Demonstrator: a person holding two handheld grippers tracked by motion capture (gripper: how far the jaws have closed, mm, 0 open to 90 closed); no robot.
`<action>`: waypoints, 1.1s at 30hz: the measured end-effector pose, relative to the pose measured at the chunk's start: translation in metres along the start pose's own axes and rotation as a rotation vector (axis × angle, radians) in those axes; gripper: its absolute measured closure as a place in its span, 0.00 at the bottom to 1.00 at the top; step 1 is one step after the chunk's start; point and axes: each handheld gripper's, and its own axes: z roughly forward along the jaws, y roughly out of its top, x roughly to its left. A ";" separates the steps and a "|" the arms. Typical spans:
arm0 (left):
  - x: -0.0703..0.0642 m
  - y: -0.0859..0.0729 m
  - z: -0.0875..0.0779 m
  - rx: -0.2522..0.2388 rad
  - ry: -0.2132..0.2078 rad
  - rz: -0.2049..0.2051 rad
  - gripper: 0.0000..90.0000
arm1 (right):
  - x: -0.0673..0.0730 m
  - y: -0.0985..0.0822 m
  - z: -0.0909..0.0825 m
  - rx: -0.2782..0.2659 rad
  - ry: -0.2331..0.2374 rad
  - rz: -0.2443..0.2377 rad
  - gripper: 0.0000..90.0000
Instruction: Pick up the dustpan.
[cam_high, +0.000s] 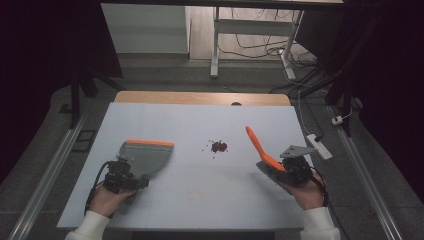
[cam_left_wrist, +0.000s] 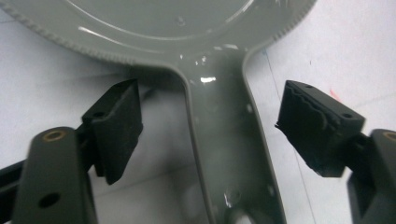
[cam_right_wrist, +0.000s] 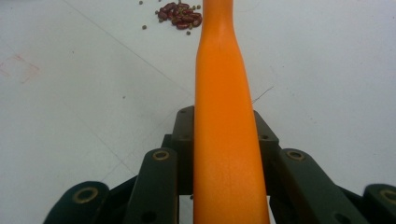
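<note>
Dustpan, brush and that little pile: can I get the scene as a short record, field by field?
Surface: white table
Spill: small pile of dark red beans, mid-table
Grey plastic dustpan with orange lip: flat on table, left of beans
Left gripper: jaws open, either side of the dustpan handle, not pressing
Right gripper: jaws shut on orange plastic brush handle, pointing towards beans

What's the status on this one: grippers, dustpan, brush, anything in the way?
Left gripper open, straddling dustpan handle, no grip. Right gripper shut on orange brush handle. Beans piled mid-table, path clear.
</note>
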 end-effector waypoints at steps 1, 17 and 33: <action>0.001 0.001 0.001 -0.004 -0.008 -0.018 0.30 | 0.000 0.000 0.000 -0.003 -0.001 0.001 0.78; 0.007 0.003 0.001 -0.064 -0.046 -0.078 0.66 | 0.001 0.000 0.003 0.007 0.000 -0.003 0.78; 0.024 -0.003 -0.006 -0.149 -0.107 -0.042 0.68 | 0.000 0.000 0.002 -0.003 0.010 0.009 0.78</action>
